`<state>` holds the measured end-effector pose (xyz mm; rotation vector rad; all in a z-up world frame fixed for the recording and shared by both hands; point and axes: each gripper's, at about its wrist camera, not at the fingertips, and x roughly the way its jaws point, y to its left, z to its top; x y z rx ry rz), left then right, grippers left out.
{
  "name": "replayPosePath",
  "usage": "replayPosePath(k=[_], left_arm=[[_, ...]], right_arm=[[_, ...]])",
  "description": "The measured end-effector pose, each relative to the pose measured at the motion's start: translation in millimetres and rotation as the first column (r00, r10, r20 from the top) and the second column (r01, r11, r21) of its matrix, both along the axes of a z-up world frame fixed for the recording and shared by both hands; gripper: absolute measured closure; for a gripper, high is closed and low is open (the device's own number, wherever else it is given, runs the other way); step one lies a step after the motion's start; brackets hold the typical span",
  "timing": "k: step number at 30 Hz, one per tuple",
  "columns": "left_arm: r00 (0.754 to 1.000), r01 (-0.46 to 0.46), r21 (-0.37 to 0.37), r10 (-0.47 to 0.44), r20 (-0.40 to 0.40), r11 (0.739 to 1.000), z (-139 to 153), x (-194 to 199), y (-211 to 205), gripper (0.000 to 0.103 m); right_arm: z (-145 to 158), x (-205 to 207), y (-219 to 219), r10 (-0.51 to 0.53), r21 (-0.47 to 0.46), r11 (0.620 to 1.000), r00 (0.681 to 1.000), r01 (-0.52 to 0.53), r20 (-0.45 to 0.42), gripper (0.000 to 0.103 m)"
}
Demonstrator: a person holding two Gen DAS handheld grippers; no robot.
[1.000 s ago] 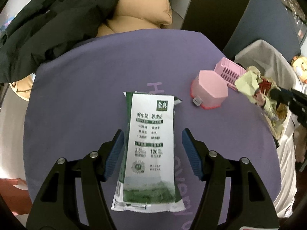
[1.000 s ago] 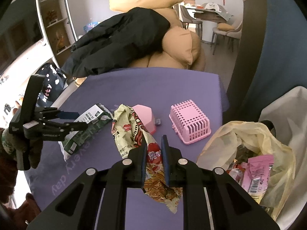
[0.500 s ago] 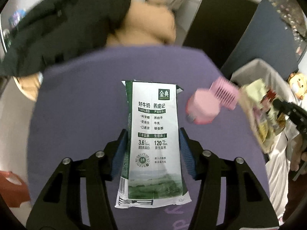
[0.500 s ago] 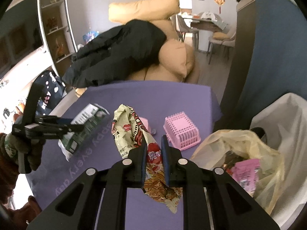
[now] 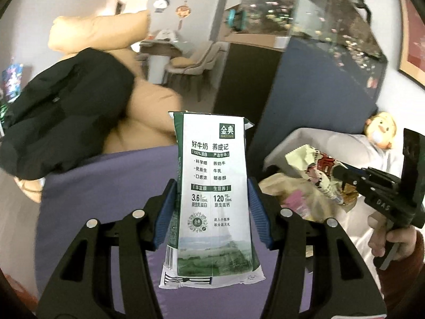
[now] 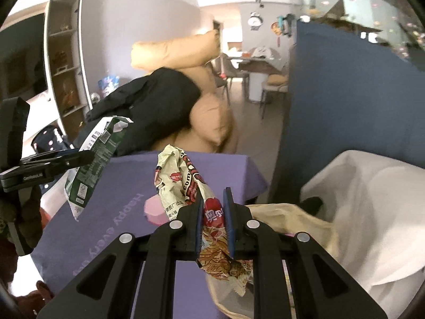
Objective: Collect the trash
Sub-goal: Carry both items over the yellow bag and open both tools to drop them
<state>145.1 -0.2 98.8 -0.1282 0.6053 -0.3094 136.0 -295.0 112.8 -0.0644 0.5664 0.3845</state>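
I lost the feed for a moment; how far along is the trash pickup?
Done: wrappers already lie in the yellow bag. In hand: left gripper is shut on the milk carton, right gripper on the snack wrapper, both clear of the purple table. Left: dropping both in.

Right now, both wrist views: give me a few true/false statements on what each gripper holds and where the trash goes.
1. The left gripper is clamped on a milk carton. True.
2. The carton lies flat on the purple table. False: it is held off the tabletop.
3. The right gripper is empty. False: it pinches a snack wrapper.
4. A yellowish trash bag sits open to the right of the table. True.
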Motion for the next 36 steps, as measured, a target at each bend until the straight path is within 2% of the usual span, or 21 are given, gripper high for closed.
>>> replayPosePath(k=[4,11,17,23,26,29,36], left_arm=[[0.998,0.057,-0.045,-0.057,0.007,0.997,-2.0,10.6,-36.0,0.053],[0.987,0.159,-0.133,-0.160,0.001,0.978,-9.7,24.1,-97.0,0.052],[0.963,0.223,-0.212,-0.248,-0.101,0.951,-43.0,54.5,-146.3,0.052],[0.939,0.205,-0.279,-0.269,-0.214,0.938,-89.3,84.2,-181.7,0.052],[0.933,0.219,-0.281,-0.285,-0.220,0.934,-101.5,88.2,-190.6,0.052],[0.926,0.257,-0.243,-0.310,-0.215,0.935,-111.1,88.1,-215.1,0.052],[0.908,0.264,-0.184,-0.308,-0.284,0.947,-143.5,92.4,-230.7,0.052]], right_arm=[[6.6,-5.6,-34.0,-0.062,0.009,0.998,0.998,0.062,0.024,0.088],[8.8,-9.6,-93.0,-0.190,0.023,0.982,0.981,0.190,0.040,0.088],[0.4,-15.1,-141.9,-0.278,0.062,0.959,0.960,0.276,0.034,0.088],[-21.4,-6.7,-167.6,-0.328,0.097,0.940,0.944,0.328,-0.017,0.088],[-32.4,-3.7,-170.6,-0.337,0.097,0.936,0.941,0.339,-0.035,0.088],[-40.5,0.6,-173.8,-0.345,0.096,0.932,0.937,0.349,-0.048,0.088],[-48.5,9.6,-178.5,-0.357,0.112,0.925,0.931,0.363,-0.071,0.088]])
